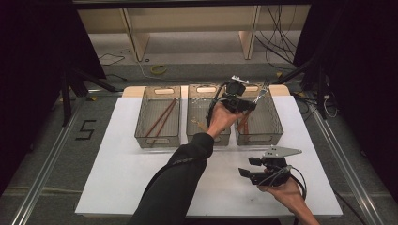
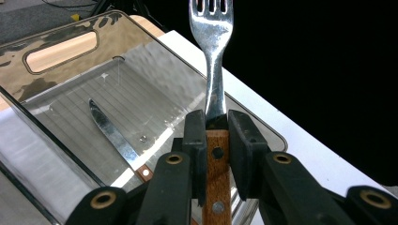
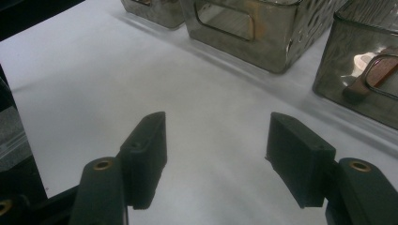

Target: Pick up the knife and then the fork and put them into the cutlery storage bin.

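The left gripper [image 2: 217, 136] has its two black jaws squeezed tight on a fork [image 2: 213, 70]. The jaws pinch the fork at the top of its brown wooden handle, one jaw on each side. The shiny metal neck and the prongs stick straight out past the jaws. The rest of the handle runs back between the gripper's arms.

Under the fork is a clear bin [image 2: 61, 42], the right-hand one of three. The fork is up in the air over it, not touching it. A knife [image 2: 112, 133] with a brown wooden handle lies flat on the bottom of that bin, off to one side of the jaws.

Seen from above, the left hand [image 1: 224, 117] reaches far out across the white surface [image 1: 131, 173] and holds its gripper over the right-hand bin.

The right gripper [image 3: 216, 154] has its jaws wide apart with nothing between them. It sits low over the white surface, near the person, well apart from the fork. The right hand [image 1: 286, 192] holds it there.

The middle bin [image 1: 207, 121] stands just beside the right-hand one. The left bin [image 1: 158, 116] has two long brown chopsticks [image 1: 162, 117] lying in it.
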